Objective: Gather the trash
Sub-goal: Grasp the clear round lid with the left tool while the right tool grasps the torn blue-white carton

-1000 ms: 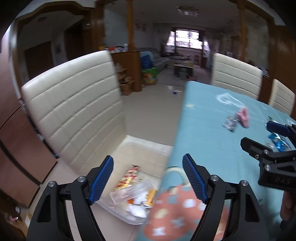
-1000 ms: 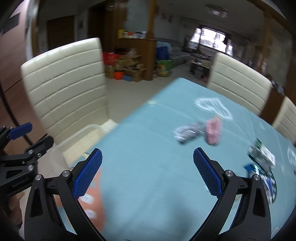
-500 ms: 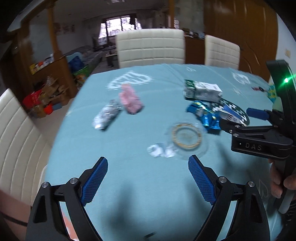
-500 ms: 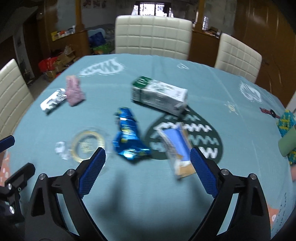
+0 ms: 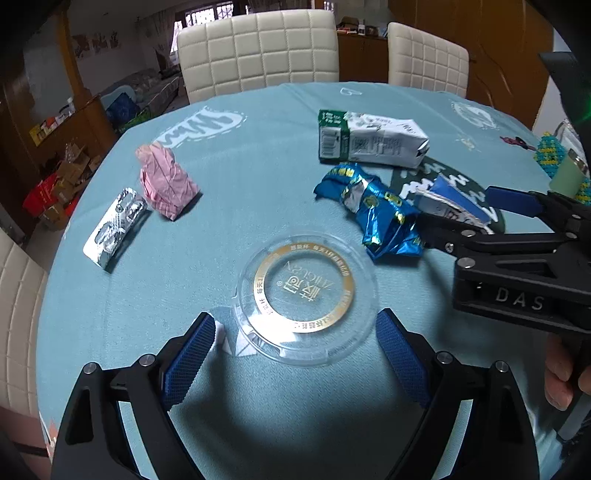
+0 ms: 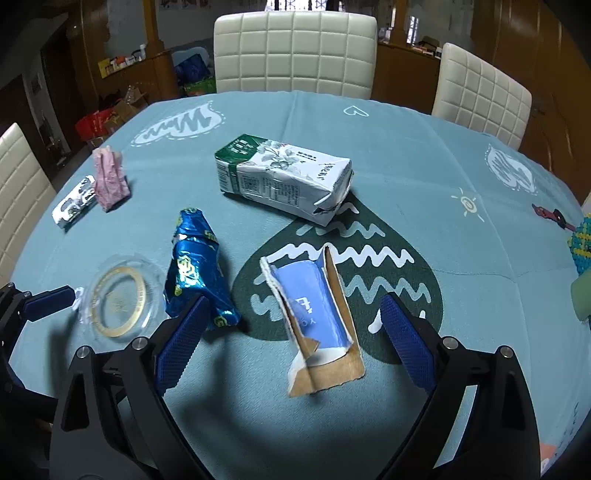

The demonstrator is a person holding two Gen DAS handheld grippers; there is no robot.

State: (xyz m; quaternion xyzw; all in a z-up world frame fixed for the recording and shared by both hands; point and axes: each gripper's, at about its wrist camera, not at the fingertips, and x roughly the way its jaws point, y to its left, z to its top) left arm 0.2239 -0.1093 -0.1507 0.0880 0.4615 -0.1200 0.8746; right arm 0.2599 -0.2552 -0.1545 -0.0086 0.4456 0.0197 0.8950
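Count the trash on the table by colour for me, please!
Blue: 2, wrapper and torn cardboard
Pink: 1, packet
Silver: 1, pill pack
Green and white: 1, carton
Clear: 1, lid
Total: 6

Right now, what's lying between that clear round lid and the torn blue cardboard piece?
A crumpled blue foil wrapper lies between the clear lid and the torn cardboard, clearest in the right wrist view.

Place: a home's dining room, open to a living area
Tabletop: round, under a printed teal cloth; household scraps lay on it
Seating: cream quilted dining chairs stood around it
Walls: dark wood panelling
Background: a sofa, boxes on the floor; a bright window
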